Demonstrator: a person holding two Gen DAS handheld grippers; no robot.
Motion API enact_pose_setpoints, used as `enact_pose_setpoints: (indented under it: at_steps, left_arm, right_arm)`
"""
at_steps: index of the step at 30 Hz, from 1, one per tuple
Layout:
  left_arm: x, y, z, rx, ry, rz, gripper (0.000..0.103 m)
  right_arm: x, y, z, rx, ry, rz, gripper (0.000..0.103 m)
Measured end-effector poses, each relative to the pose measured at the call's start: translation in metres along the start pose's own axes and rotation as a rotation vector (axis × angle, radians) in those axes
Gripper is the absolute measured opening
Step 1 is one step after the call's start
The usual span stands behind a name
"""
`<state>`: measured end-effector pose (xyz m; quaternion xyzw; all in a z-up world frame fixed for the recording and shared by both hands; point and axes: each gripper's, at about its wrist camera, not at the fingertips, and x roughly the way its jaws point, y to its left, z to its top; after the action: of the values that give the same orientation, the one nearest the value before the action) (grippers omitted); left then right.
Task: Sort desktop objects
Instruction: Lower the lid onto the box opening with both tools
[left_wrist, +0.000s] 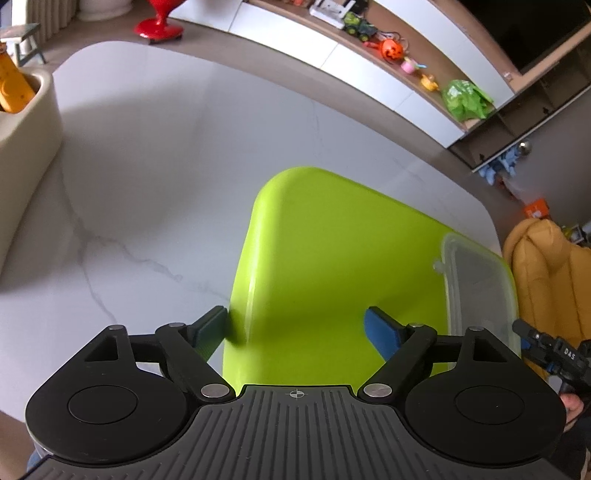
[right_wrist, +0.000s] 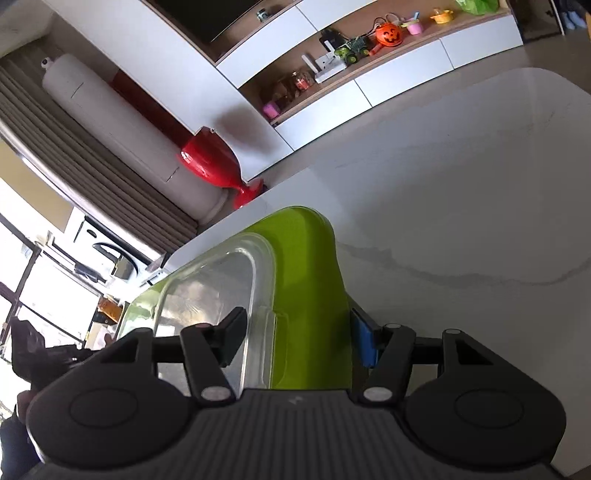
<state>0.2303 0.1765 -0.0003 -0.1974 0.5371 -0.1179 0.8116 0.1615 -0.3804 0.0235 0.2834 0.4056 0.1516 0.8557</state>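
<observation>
A clear lidded box (left_wrist: 476, 291) rests inside the green tray (left_wrist: 332, 266).

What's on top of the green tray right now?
A clear plastic lid lies on the green tray, toward its right side; the rest of the top shows bare. The marble table is under the tray. Anything beneath the tray itself is hidden.

One green tray (left_wrist: 332, 266) sits on the counter (left_wrist: 166, 166), with one clear plastic box (left_wrist: 476, 288) in it. One beige bin (left_wrist: 26, 147) stands at the counter's edge, holding one orange bottle (left_wrist: 13, 88). Two tongs show, left (left_wrist: 295, 328) and right (right_wrist: 297, 341).
</observation>
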Motion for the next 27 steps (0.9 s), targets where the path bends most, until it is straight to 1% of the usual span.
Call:
enact_pose_setpoints:
  at_steps: [2,3,5,7,8,10,12,14,16,17,20,22,25,27]
  left_arm:
    - [-0.001,-0.001,0.003,0.007,0.004,-0.003,0.094]
    - [-0.004,-0.001,0.003,0.010,-0.004,-0.003,0.094]
    - [-0.011,-0.001,0.003,0.020,-0.019,-0.003,0.096]
    - [-0.015,-0.001,0.000,0.027,-0.020,-0.004,0.098]
    - [-0.015,0.001,-0.003,0.028,-0.012,0.004,0.098]
    - [-0.013,0.001,-0.008,0.044,-0.005,0.031,0.098]
    - [-0.011,0.000,-0.013,0.063,-0.003,0.061,0.098]
    - [-0.015,-0.004,-0.018,0.084,-0.035,0.087,0.098]
    - [-0.024,-0.009,-0.021,0.094,-0.088,0.094,0.098]
    - [-0.030,-0.012,-0.023,0.096,-0.118,0.091,0.098]
    - [-0.053,-0.017,-0.035,0.098,-0.182,0.064,0.098]
    - [-0.066,-0.018,-0.048,0.101,-0.198,0.025,0.098]
    - [-0.082,-0.017,-0.078,0.111,-0.192,-0.054,0.098]
    - [-0.083,-0.021,-0.100,0.129,-0.163,-0.095,0.098]
  right_arm:
    - [0.002,0.004,0.003,0.001,0.021,-0.018,0.064]
    - [0.002,0.007,0.003,-0.007,0.022,-0.025,0.064]
    - [-0.004,0.012,0.004,-0.034,0.000,-0.036,0.064]
    - [-0.015,0.015,0.003,-0.047,-0.030,-0.042,0.070]
    - [-0.019,0.015,0.002,-0.049,-0.032,-0.045,0.075]
    - [-0.024,0.014,-0.002,-0.050,-0.022,-0.054,0.076]
    - [-0.022,0.014,-0.006,-0.064,0.009,-0.072,0.076]
    - [-0.020,0.013,-0.012,-0.077,0.030,-0.100,0.076]
    - [-0.025,0.012,-0.017,-0.066,0.014,-0.097,0.077]
    - [-0.028,0.012,-0.018,-0.054,0.003,-0.095,0.075]
    - [-0.043,0.019,-0.022,-0.047,-0.052,-0.086,0.075]
    - [-0.055,0.027,-0.028,-0.064,-0.084,-0.084,0.075]
    - [-0.079,0.046,-0.043,-0.124,-0.134,-0.080,0.075]
    - [-0.097,0.058,-0.057,-0.162,-0.159,-0.063,0.076]
